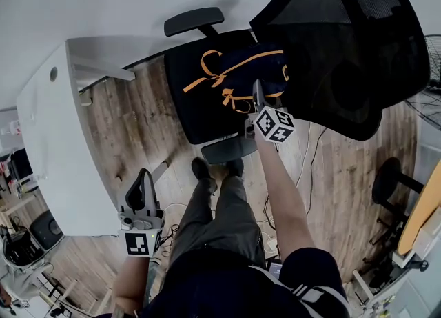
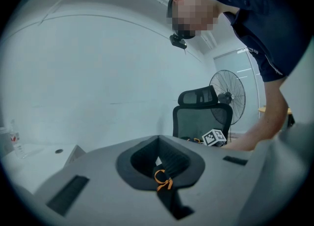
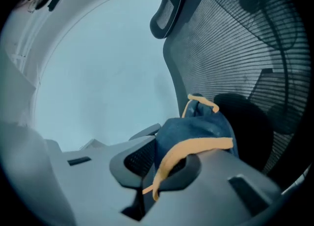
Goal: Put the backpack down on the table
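Note:
A dark navy backpack [image 1: 234, 68] with orange straps rests on the seat of a black office chair [image 1: 200, 113]. My right gripper [image 1: 258, 90] reaches down onto it and is shut on the backpack. In the right gripper view an orange strap [image 3: 189, 149] and navy fabric [image 3: 196, 129] are pinched between the jaws [image 3: 159, 166]. My left gripper [image 1: 145, 175] hangs low at the left beside the corner of the white table [image 1: 48, 137], its jaws together [image 2: 158, 163] with nothing from the task in them. A small orange loop [image 2: 162, 180] shows at its jaw base.
The chair's mesh backrest [image 1: 358, 41] rises behind the backpack, with armrests [image 1: 194, 20] on both sides. A standing fan [image 2: 228, 95] is at the far right. Cables lie on the wooden floor [image 1: 324, 172]. The person's legs and shoes [image 1: 217, 168] stand before the chair.

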{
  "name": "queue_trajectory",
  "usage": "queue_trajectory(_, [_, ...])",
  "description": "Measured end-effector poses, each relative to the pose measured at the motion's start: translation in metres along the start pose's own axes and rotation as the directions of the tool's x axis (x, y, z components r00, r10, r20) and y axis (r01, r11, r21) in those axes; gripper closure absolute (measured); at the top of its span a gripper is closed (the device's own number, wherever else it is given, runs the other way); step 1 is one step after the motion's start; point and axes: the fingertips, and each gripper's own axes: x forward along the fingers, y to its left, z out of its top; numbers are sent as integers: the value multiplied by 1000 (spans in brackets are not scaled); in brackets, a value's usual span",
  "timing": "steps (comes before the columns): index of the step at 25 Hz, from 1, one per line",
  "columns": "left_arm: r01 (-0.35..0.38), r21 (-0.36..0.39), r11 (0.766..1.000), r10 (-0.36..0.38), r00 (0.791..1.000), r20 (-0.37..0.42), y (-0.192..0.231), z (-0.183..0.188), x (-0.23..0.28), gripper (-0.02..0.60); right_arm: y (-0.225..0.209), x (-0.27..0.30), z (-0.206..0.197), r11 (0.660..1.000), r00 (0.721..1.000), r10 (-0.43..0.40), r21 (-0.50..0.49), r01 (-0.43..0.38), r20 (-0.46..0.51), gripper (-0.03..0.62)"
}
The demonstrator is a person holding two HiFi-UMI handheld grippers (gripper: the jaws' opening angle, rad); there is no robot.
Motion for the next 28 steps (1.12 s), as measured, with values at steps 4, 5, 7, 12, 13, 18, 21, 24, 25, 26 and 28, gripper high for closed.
queue_trajectory(4, [6, -3, 1000, -6, 1000, 10, 1, 6, -2, 578, 16, -9, 12, 999, 999, 32, 24, -32, 3, 586])
queue_trajectory(5, [6, -2, 1000, -6, 1000, 14, 2, 7, -2, 578, 19, -12, 15, 999, 999, 39, 29, -39, 5, 586])
queue_trajectory(7, [5, -2, 1000, -5, 1000, 19, 3, 10, -3, 578, 27, -15, 21, 998, 998, 57, 40, -57, 14, 586])
queue_trajectory(12, [-31, 22, 999, 30, 999, 9, 7, 8, -5, 578, 48, -17, 35, 989, 992, 121, 78, -123, 29, 588])
queue_trajectory(13, [-33, 27, 999, 32, 999, 13, 7, 9, -6, 578, 52, -18, 37, 987, 991, 133, 88, -135, 32, 588])
queue_trajectory(18, [-49, 27, 998, 49, 999, 23, 12, 13, -14, 578, 82, -23, 49, 973, 979, 199, 108, -203, 55, 588])
queue_trajectory(21, [-56, 19, 998, 55, 998, 42, 14, 19, -15, 578, 98, -20, 55, 965, 971, 229, 120, -235, 63, 588])
queue_trajectory(24, [-56, 2, 998, 56, 996, 63, 14, 26, -16, 578, 113, -19, 62, 958, 964, 259, 112, -265, 65, 588])
queue_trajectory(25, [-64, 4, 998, 64, 996, 60, 15, 24, -17, 578, 119, -18, 65, 956, 960, 272, 100, -277, 64, 588])
queue_trajectory(26, [-75, 10, 997, 75, 996, 53, 17, 22, -19, 578, 125, -17, 67, 954, 957, 284, 86, -289, 62, 588])
queue_trajectory(28, [-90, 16, 996, 89, 995, 50, 20, 20, -21, 578, 138, -15, 72, 950, 951, 305, 57, -308, 54, 588])
